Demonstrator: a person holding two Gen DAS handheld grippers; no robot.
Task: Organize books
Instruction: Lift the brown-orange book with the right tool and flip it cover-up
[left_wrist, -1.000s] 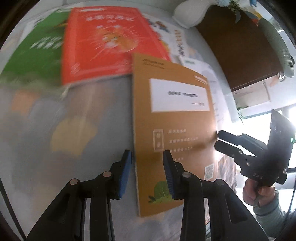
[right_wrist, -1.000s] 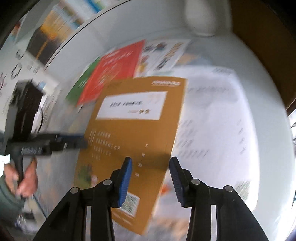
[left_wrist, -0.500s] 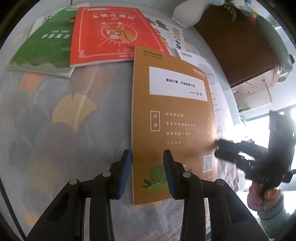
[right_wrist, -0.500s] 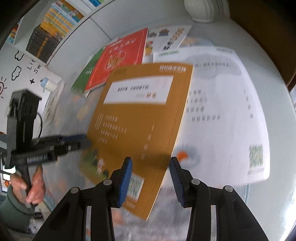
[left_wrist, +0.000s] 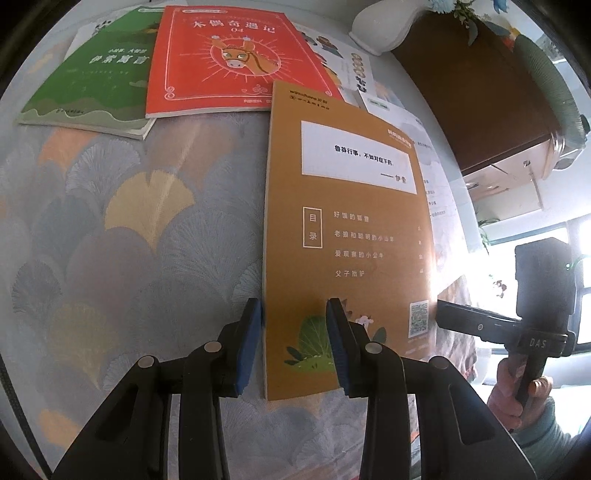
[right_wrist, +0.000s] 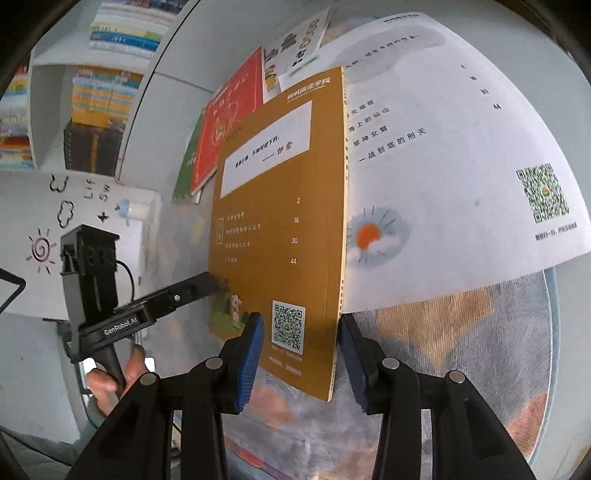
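Observation:
An ochre book (left_wrist: 347, 229) (right_wrist: 280, 221) lies face up on the patterned tablecloth (left_wrist: 129, 240), its right part resting on a large white book (right_wrist: 461, 147). My left gripper (left_wrist: 293, 308) is partly open over the book's near left corner, one pad at the spine edge and the other above the cover. In the right wrist view its tip (right_wrist: 210, 280) touches that corner. My right gripper (right_wrist: 301, 323) is partly open over the near right corner; its tip (left_wrist: 441, 310) sits at the book's right edge. Neither clamps the book.
A red book (left_wrist: 229, 62) overlaps a green book (left_wrist: 96, 81) at the far side, with an illustrated booklet (left_wrist: 343, 59) beside them. A white vase (left_wrist: 380, 29) and a dark wooden cabinet (left_wrist: 480, 85) stand beyond. Filled bookshelves (right_wrist: 103, 85) line the wall.
The ochre book has straightened between the two grippers. The right gripper has rolled and come lower against the book's right edge. The left gripper has barely moved.

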